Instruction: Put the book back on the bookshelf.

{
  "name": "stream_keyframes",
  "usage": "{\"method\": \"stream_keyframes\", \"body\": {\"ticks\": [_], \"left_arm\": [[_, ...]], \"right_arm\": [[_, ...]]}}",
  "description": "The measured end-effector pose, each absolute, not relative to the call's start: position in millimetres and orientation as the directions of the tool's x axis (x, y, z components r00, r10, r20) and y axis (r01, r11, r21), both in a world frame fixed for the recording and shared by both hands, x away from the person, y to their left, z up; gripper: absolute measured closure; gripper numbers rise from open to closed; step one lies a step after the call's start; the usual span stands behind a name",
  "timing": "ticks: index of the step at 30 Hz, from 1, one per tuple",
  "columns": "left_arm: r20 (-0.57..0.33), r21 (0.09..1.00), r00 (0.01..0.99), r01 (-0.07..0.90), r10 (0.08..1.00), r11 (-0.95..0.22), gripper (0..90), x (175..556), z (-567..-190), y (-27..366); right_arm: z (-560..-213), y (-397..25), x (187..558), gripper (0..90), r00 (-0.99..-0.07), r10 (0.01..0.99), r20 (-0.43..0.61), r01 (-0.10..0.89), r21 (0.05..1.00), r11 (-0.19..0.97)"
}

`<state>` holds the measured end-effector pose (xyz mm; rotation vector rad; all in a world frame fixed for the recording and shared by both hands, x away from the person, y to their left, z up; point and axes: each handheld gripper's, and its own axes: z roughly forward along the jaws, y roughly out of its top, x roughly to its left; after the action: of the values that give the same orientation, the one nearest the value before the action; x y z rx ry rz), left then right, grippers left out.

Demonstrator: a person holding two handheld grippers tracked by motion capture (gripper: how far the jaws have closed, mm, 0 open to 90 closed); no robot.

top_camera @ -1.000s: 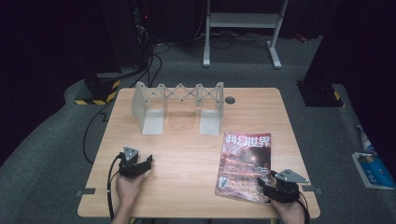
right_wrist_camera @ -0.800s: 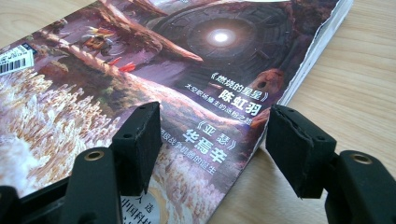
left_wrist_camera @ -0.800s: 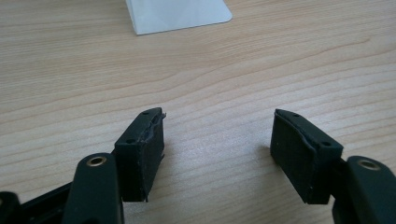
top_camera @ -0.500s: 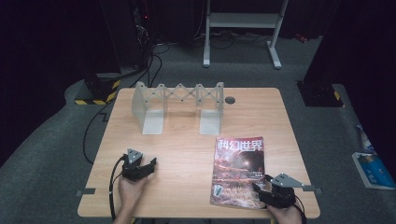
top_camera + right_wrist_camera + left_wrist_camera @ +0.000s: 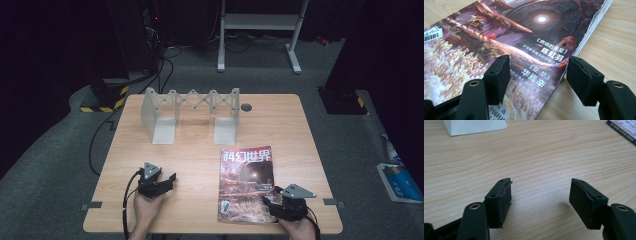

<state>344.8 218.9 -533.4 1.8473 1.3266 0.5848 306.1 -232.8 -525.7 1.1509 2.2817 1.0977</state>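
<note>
Since a second ago, the magazine has slid toward me and a little to the left, and it now lies flat on the table near the front edge, right of centre, its title end pointing away from me. My right gripper has come back with it and sits at its near right corner. In the right gripper view the jaws stand wide apart, one pad over the cover, the other beyond the magazine's edge over bare wood; whether either pad touches the cover I cannot tell.

My left gripper hovers over the wood to the left, well apart from the magazine, and has shifted only slightly. Its jaws are spread wide with nothing between them; in the left gripper view a corner of the magazine shows far off.

Further back on the table stands the grey folding rack, in front of a small round hole.
</note>
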Motion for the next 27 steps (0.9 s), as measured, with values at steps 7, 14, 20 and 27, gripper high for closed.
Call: {"method": "stream_keyframes", "body": {"ticks": [7,14,20,27], "left_arm": [[-0.073,0.798,0.388,0.576,0.919,-0.179,34.7,347,-533,203],[-0.100,0.810,0.416,0.562,0.904,-0.169,35.1,353,-531,185],[-0.115,0.803,0.449,0.567,0.886,-0.183,35.0,357,-529,174],[-0.182,0.803,0.473,0.578,0.862,-0.148,35.6,365,-527,159]], "right_arm": [[-526,-220,308,35.5,-0.610,0.791,0.035,0.522,0.769,0.369],[-524,-208,313,35.5,-0.630,0.777,0.022,0.515,0.760,0.396],[-524,-198,316,35.5,-0.639,0.769,0.023,0.513,0.758,0.404],[-525,-190,317,35.4,-0.632,0.774,0.040,0.521,0.761,0.387]]}}
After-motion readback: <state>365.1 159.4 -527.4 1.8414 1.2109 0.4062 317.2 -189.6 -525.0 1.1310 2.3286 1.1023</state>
